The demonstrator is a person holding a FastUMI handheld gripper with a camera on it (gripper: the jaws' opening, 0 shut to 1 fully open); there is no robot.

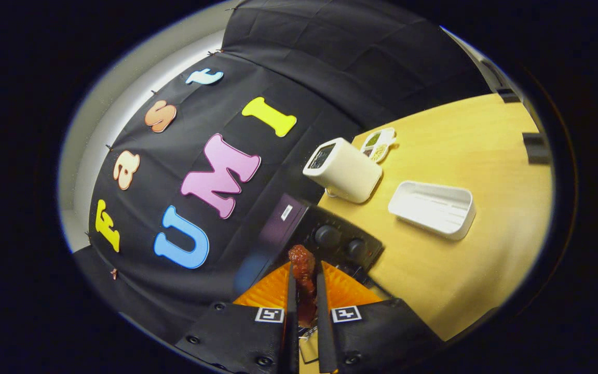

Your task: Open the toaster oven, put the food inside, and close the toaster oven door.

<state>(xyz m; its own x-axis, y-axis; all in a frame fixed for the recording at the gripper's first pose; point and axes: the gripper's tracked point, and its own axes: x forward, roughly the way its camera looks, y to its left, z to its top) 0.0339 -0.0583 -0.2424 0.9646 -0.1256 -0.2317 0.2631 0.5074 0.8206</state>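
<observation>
Between the fingers of the gripper, clenched on it from both sides, sits the food: a reddish-brown, glossy, lumpy piece, its top poking out past the fingertips. Just beyond them stands the toaster oven, black, two knobs showing; whether its door is open cannot be told. Risk: the slick glaze may let the piece slide out in transit, or it may strike the oven's frame. Farther off on the bench lies a white tray.

Toaster oven partly hidden behind gripper and gripped food, door unseen, small dish contents too small to tell
</observation>
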